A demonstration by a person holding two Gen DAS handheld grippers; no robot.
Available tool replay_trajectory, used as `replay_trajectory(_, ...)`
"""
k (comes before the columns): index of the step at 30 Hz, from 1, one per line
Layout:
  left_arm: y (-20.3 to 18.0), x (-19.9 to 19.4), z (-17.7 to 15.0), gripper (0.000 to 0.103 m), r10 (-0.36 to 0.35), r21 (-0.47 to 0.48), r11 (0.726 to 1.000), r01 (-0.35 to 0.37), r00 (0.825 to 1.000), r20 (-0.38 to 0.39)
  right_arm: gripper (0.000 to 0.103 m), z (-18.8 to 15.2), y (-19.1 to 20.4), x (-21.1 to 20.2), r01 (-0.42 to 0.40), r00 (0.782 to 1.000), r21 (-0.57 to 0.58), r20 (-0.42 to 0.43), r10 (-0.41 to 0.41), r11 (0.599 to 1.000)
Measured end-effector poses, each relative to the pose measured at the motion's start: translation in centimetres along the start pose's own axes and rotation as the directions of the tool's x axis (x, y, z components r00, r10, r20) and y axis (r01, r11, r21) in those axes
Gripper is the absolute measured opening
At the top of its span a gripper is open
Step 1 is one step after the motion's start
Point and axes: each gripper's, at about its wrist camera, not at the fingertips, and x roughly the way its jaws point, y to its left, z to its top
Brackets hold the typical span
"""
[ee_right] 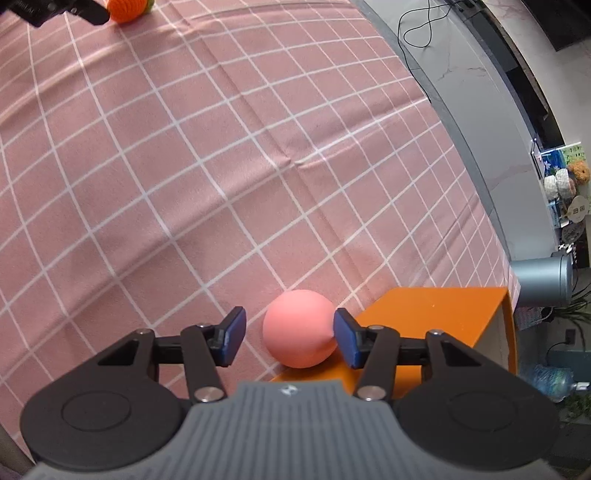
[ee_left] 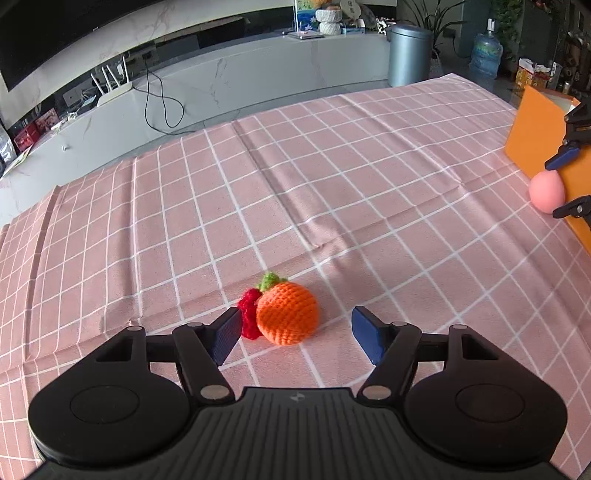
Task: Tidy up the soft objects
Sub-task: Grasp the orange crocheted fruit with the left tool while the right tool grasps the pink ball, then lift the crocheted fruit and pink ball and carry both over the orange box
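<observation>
An orange crocheted fruit with a green top lies on the pink checked cloth, with a small red crocheted piece touching its left side. My left gripper is open around them; its left pad touches the red piece. A pink ball rests on the cloth against an orange box. My right gripper is open around the ball, its right pad touching it. The ball and the right gripper also show at the right edge of the left wrist view, and the orange fruit at the top left of the right wrist view.
The orange box stands at the table's right side. The pink checked cloth covers the table. Beyond the far edge is a grey counter with cables and a router, a grey bin and a water jug.
</observation>
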Motion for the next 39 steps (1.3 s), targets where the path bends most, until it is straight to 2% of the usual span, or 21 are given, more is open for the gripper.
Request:
replay_trajectory(8,0.8,1.9,0.5,0.079,0.010,-0.038,0.999,-0.011,1.000,-0.024,0.051,0.7,-1.0,1.5,0.026,0.999,-0.021,-0.034,-0.027,0.999)
replay_trajectory(12,0.6,2.5,0.6,0.076,0.035,-0.041,0.998,-0.037,0.999,-0.035,0.050,0.8,-1.0,2.1,0.037,0.999,-0.037,-0.038,-0.038,0.999)
replay_trajectory(16,0.8,3.0,0.3,0.076,0.026,-0.069,0.997,-0.029,0.999,-0.045,0.049,0.9,-0.9,2.4,0.048,0.998,-0.048,-0.041,-0.050,0.998)
replay_trajectory(20,0.8,2.9,0.4,0.062,0.015,-0.084,0.996,-0.019,0.999,-0.042,0.045,0.9,-0.6,2.6,0.066,0.997,-0.055,-0.031,-0.068,0.996)
replay_trajectory(24,0.5,2.6,0.2,0.061,0.026,-0.091,0.995,-0.030,0.999,-0.043,0.043,0.8,-0.2,2.3,0.088,0.996,-0.060,-0.021,-0.090,0.994)
replay_trajectory(26,0.3,2.2,0.1,0.061,0.030,-0.091,0.995,-0.034,0.999,-0.037,0.043,0.7,0.0,2.0,0.095,0.995,-0.061,-0.016,-0.096,0.994)
replay_trajectory(30,-0.5,0.7,0.2,0.061,0.032,-0.079,0.996,-0.033,0.999,-0.023,0.043,0.5,0.4,0.7,0.050,0.999,-0.035,0.013,-0.050,0.998)
replay_trajectory(39,-3.0,-4.2,0.9,0.061,0.034,-0.024,0.999,-0.033,0.999,0.035,0.042,-0.2,2.6,-4.9,0.060,0.992,-0.042,0.114,-0.054,0.997)
